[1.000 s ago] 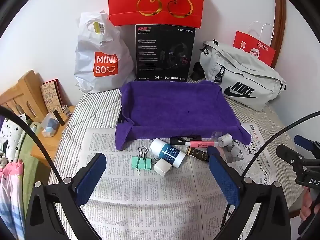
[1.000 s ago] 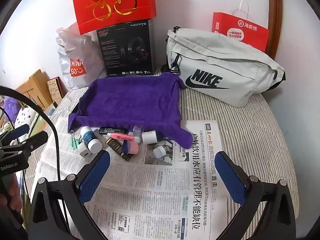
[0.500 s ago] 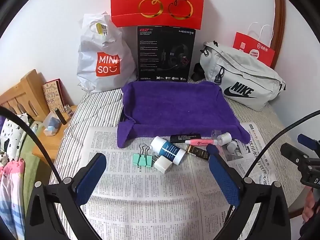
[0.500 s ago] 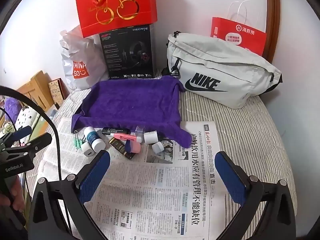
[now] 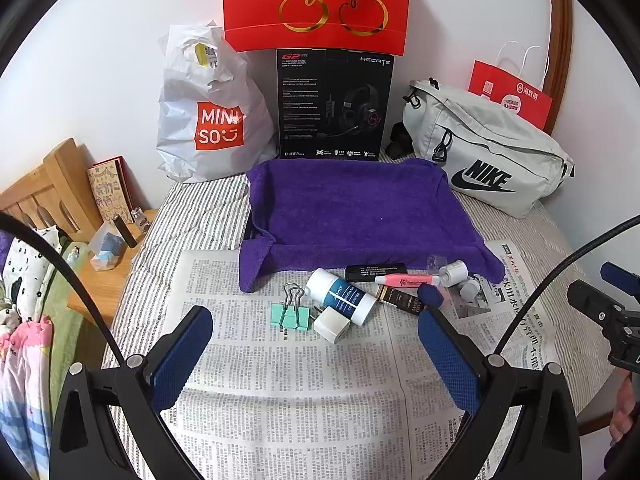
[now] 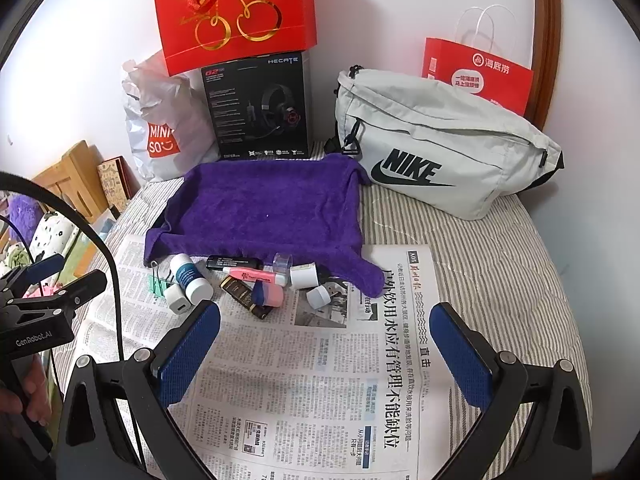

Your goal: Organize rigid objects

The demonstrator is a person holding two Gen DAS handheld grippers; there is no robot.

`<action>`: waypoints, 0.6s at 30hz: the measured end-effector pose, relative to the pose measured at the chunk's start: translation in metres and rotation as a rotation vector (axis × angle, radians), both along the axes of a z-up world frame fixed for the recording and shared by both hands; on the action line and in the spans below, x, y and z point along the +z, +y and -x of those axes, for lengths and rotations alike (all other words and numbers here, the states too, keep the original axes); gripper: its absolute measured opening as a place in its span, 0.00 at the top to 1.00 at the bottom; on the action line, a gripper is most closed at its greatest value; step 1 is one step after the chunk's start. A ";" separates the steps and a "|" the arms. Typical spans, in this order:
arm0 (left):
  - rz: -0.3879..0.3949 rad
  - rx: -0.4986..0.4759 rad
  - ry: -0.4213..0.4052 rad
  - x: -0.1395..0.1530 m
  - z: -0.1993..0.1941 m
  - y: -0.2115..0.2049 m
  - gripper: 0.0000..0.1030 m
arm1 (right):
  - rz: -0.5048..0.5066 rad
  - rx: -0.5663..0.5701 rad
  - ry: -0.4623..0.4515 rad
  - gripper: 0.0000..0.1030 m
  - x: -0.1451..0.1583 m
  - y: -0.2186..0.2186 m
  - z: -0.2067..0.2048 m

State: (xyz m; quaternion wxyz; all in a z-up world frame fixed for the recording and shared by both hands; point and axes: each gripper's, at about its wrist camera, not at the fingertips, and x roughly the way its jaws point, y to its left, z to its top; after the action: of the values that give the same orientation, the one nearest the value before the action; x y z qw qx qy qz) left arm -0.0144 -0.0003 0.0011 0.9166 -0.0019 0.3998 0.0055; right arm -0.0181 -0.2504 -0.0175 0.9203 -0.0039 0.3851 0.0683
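Small rigid items lie in a row on the newspaper in front of a purple towel-lined tray: a green binder clip, a white-and-blue bottle, a white charger cube, a black stick, a pink highlighter, a black-gold tube and white caps. My left gripper is open and empty, just short of the clip and cube. My right gripper is open and empty, short of the pink eraser and white caps.
At the back stand a Miniso bag, a black headset box, a red cherry bag, a grey Nike bag and a red paper bag. A wooden bedside shelf lies off the left edge.
Both grippers have drawn back and lifted slightly; the items sit a little farther and higher in both views. Nothing on the newspaper has moved. Both grippers stay open.
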 end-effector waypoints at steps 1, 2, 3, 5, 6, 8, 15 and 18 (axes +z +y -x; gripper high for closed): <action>0.000 0.001 0.001 0.000 0.000 0.001 0.00 | 0.001 -0.001 -0.001 0.00 0.000 0.000 0.000; 0.001 0.002 0.003 0.000 -0.001 0.001 0.00 | 0.001 0.000 -0.002 0.00 0.000 0.000 0.001; 0.001 0.001 0.005 0.000 -0.002 0.002 0.00 | 0.001 0.000 -0.003 0.00 0.000 0.000 0.001; -0.001 0.003 0.009 0.000 -0.002 0.003 0.00 | 0.002 -0.001 -0.005 0.00 0.000 0.000 0.001; -0.002 0.003 0.010 0.000 -0.002 0.003 0.00 | 0.001 -0.003 -0.005 0.00 0.000 -0.001 0.001; -0.006 0.003 0.013 0.000 -0.003 0.003 0.00 | -0.003 -0.006 -0.004 0.00 0.001 -0.002 0.001; -0.010 -0.001 0.012 0.000 -0.004 0.002 0.00 | -0.007 -0.007 -0.010 0.00 0.002 -0.002 0.002; -0.024 0.000 0.010 0.001 -0.003 0.001 0.00 | -0.009 -0.006 -0.011 0.00 0.002 -0.002 0.002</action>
State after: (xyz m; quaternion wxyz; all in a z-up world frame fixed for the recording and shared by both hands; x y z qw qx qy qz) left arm -0.0114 0.0006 0.0017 0.9146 0.0091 0.4041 0.0105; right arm -0.0205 -0.2528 -0.0151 0.9226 0.0011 0.3799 0.0671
